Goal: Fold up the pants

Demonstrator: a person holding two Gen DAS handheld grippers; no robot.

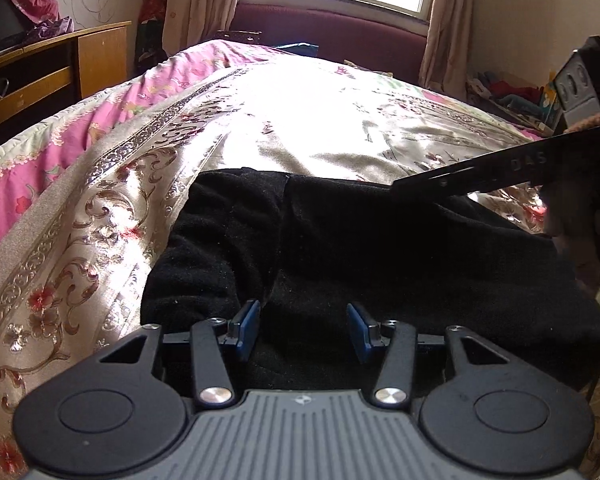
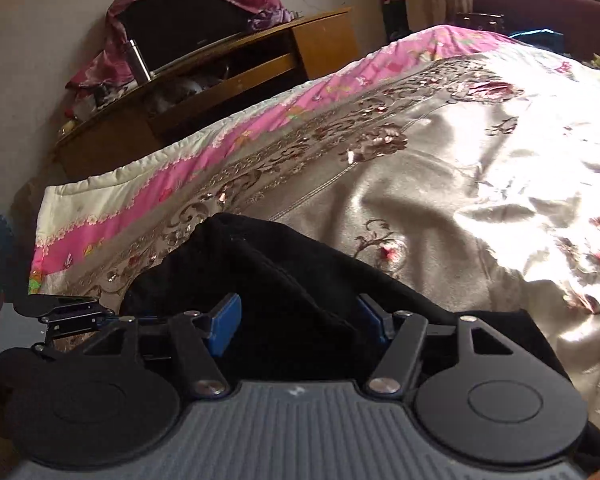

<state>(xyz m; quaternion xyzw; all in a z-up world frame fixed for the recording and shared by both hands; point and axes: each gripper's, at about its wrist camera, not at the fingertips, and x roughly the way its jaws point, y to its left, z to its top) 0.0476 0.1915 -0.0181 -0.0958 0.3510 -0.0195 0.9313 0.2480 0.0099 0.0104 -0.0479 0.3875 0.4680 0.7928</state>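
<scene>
The black pants (image 1: 380,240) lie bunched on the bed's shiny floral bedspread (image 1: 320,128), near its foot edge. The left tool (image 1: 303,330) hovers just over the dark cloth with its 2 blue pads (image 1: 247,326) spread apart, nothing pinched between them. The right tool (image 2: 302,322) sits over a raised fold of the same pants, its pads (image 2: 227,318) also spread, and cloth lies between them without being squeezed. A wooden cabinet (image 2: 324,44) stands beside the bed.
</scene>
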